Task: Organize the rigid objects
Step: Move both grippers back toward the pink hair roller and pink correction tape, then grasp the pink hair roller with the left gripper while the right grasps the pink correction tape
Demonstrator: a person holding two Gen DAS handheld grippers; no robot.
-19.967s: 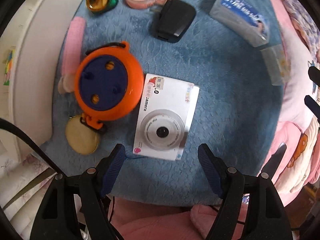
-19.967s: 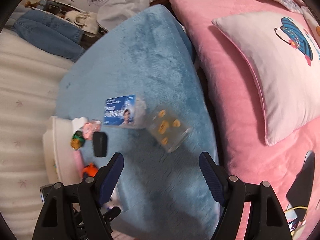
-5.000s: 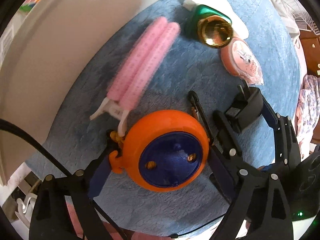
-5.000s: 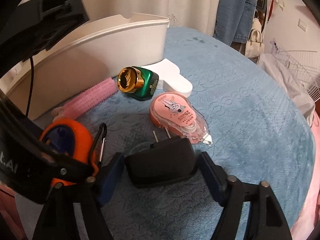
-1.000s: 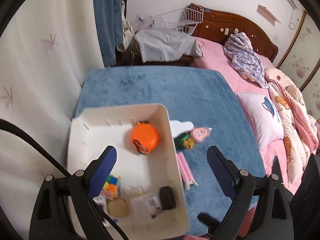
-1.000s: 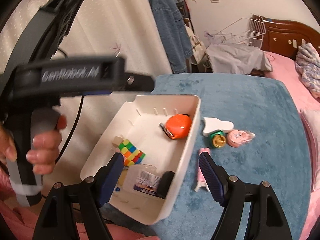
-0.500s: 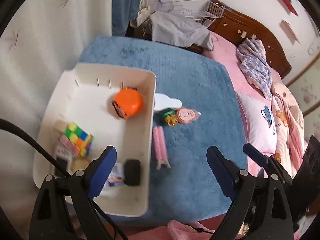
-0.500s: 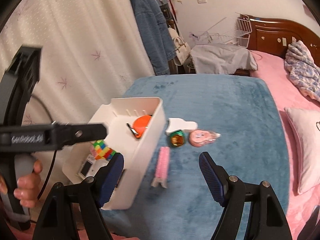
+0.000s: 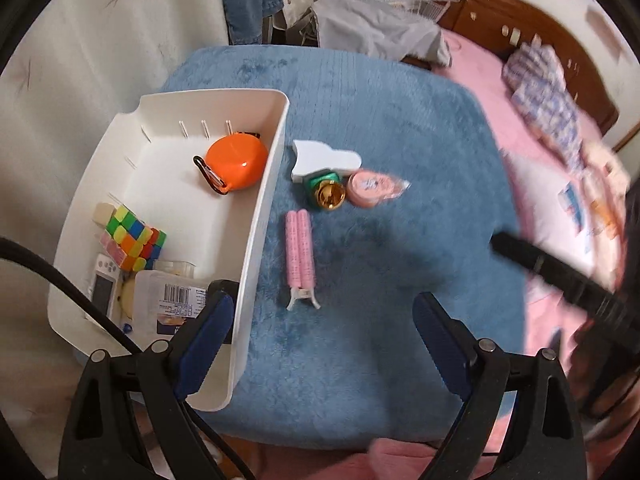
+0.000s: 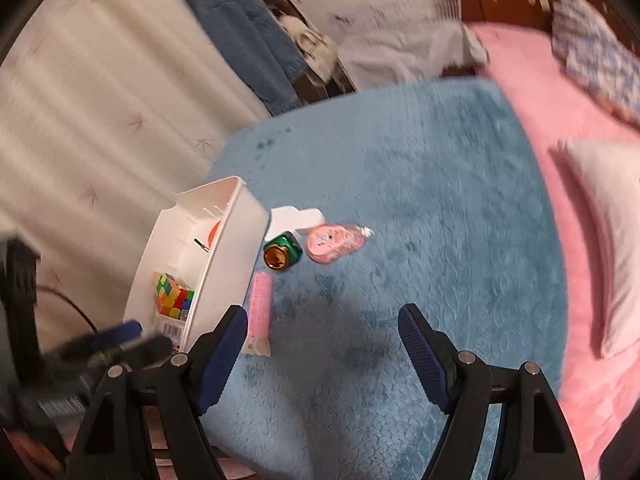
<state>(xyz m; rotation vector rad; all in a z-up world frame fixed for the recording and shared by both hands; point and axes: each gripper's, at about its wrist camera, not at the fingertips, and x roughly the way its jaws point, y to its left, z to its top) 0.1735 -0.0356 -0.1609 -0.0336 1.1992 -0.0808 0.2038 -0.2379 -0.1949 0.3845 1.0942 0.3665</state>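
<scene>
Blue plush cloth [image 9: 384,128] covers the table, and a white bin [image 9: 264,216] stands on its left part. Inside the bin, at the far end, lies an orange round tape measure [image 9: 237,164] with a black clip. Nearer in the bin is a colourful puzzle cube [image 9: 134,240], and at the near end there are a clear box with a barcode label [image 9: 172,300], a small white device with a screen [image 9: 103,286] and a black object [image 9: 220,285] partly hidden behind a finger.

Four things lie on the cloth, outside the bin and just to its right. A pink hair roller clip [image 9: 300,252] lies along the bin wall, close to it but apart from it. Farther away a green and gold bottle [image 9: 326,192] lies on its side, touching a white cloud-shaped piece [image 9: 324,158] behind it. A pink correction tape dispenser [image 9: 370,188] is just right of the bottle.

The left gripper [image 9: 320,340] hangs above the near part of the cloth with its blue fingers wide apart and nothing between them. The right gripper [image 10: 320,348] is also above the cloth, fingers spread, holding nothing; the roller clip [image 10: 260,304] is seen just beside its left finger. Pink bedding [image 10: 560,92] and a white pillow [image 10: 612,240] are at the right.
</scene>
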